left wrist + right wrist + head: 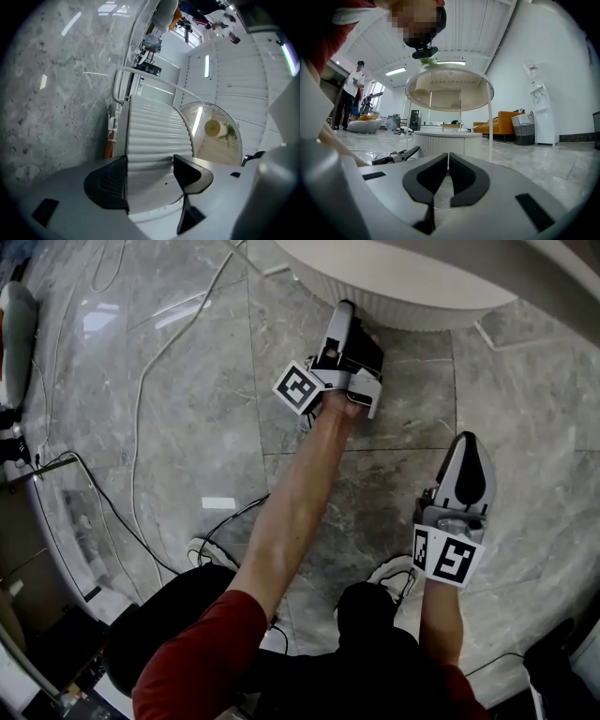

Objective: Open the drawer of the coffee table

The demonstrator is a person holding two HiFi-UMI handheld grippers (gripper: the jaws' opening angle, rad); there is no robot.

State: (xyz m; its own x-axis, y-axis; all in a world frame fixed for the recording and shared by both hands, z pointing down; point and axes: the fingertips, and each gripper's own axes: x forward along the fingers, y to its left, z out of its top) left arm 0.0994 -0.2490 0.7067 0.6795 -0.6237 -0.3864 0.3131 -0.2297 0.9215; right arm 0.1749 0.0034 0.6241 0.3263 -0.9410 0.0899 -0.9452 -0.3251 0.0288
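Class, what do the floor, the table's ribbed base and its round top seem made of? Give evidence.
Floor: polished grey marble or marble-look tile; veins, joints, glare.
Ribbed base: white, matt, fluted; painted wood or plastic, unclear.
Round top: clear glass or acrylic; see-through.

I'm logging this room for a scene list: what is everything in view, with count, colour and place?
coffee table: one, white ribbed base, glass top, ahead of the person
floor: one, grey marble, under everything
cables: several, white and black, on the floor at left
sofa: one, orange, beyond the table, right
bystander: one, white shirt, far left
shoes: two, white, on the floor
left gripper: one, grey, open, at the ribbed base
right gripper: one, grey, shut, empty, low over the floor
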